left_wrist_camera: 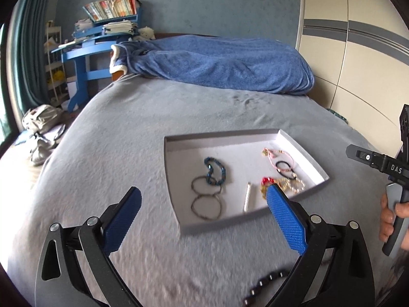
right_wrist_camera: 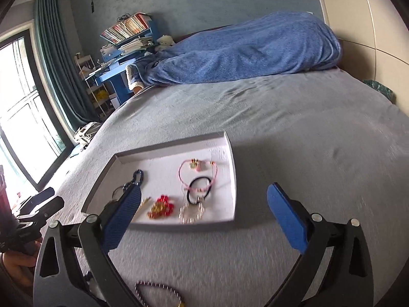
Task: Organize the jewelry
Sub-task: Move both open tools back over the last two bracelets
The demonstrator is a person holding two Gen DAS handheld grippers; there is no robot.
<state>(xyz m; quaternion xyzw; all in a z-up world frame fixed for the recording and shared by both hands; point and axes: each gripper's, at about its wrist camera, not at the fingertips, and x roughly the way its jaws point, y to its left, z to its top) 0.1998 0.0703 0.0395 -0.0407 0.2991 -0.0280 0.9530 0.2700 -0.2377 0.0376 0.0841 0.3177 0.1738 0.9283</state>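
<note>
A shallow white tray (left_wrist_camera: 179, 179) (right_wrist_camera: 231, 179) lies on the grey bed and holds several pieces of jewelry: a blue beaded bracelet (left_wrist_camera: 216, 170), thin wire hoops (left_wrist_camera: 205, 206), a pale stick-shaped piece (left_wrist_camera: 248, 197), a red and gold piece (right_wrist_camera: 162, 206), a pink cord bracelet (right_wrist_camera: 198, 172) and a black hair tie (right_wrist_camera: 199, 188). A dark beaded bracelet (right_wrist_camera: 158, 293) (left_wrist_camera: 265, 284) lies on the bed outside the tray, near me. My left gripper (left_wrist_camera: 203, 197) is open and empty above the tray's near edge. My right gripper (right_wrist_camera: 204, 194) is open and empty, also at the tray's near edge.
A rumpled blue blanket (left_wrist_camera: 219, 64) lies across the far end of the bed. A blue desk with books (left_wrist_camera: 102, 33) stands at the back left, a window and curtain (right_wrist_camera: 51, 76) on the left, a wardrobe (left_wrist_camera: 358, 51) on the right.
</note>
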